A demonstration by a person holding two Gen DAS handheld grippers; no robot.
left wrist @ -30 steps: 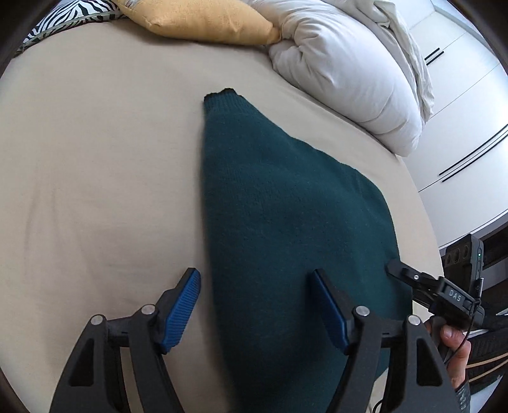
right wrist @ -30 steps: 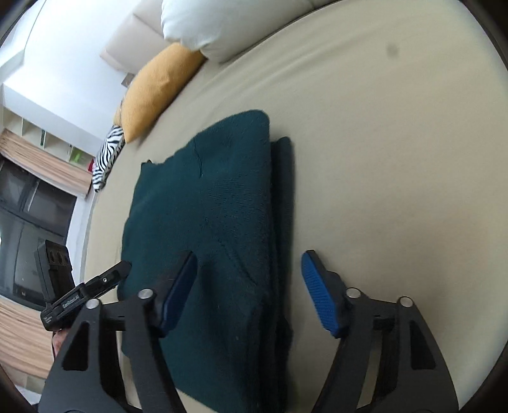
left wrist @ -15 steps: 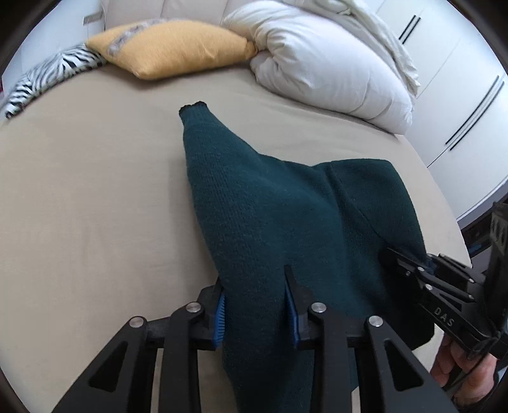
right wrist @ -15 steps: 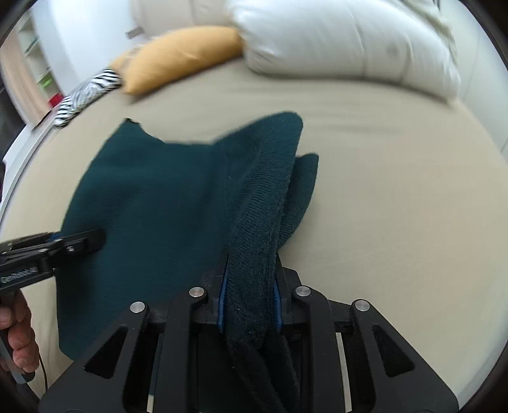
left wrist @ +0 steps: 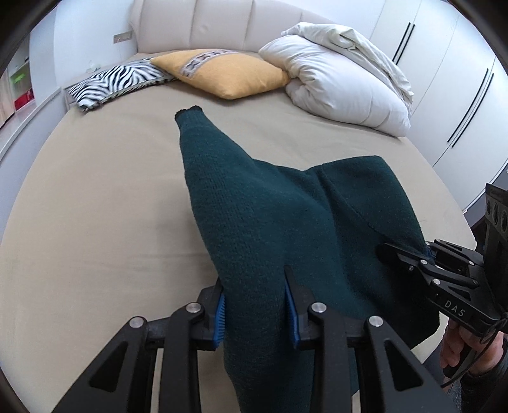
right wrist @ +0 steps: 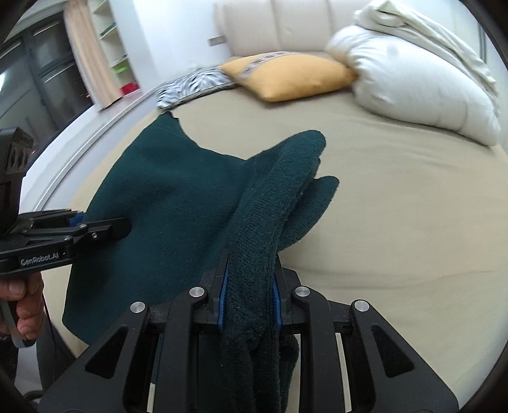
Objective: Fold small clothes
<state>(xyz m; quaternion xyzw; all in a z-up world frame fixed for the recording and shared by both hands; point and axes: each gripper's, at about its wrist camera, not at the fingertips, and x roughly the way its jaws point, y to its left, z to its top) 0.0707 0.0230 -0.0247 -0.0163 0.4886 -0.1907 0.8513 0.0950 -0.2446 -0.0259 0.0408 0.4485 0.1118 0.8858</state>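
Left claw [left wrist: 256, 305] clamped on a near edge of the dark green sweater [left wrist: 285, 222], blue pads pressing the knit from both sides. Right claw [right wrist: 248, 297] pinched shut on a thick bunched fold of the same sweater [right wrist: 177, 203]. Sweater partly lifted at both grips, the rest spread on the beige bed [left wrist: 95, 197]. Beyond the sweater: yellow cushion [left wrist: 228, 74], zebra-print cushion [left wrist: 117, 77], white duvet [left wrist: 346, 79], then the headboard [left wrist: 222, 25].

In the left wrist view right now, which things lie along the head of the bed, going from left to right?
zebra pillow → yellow cushion → white duvet
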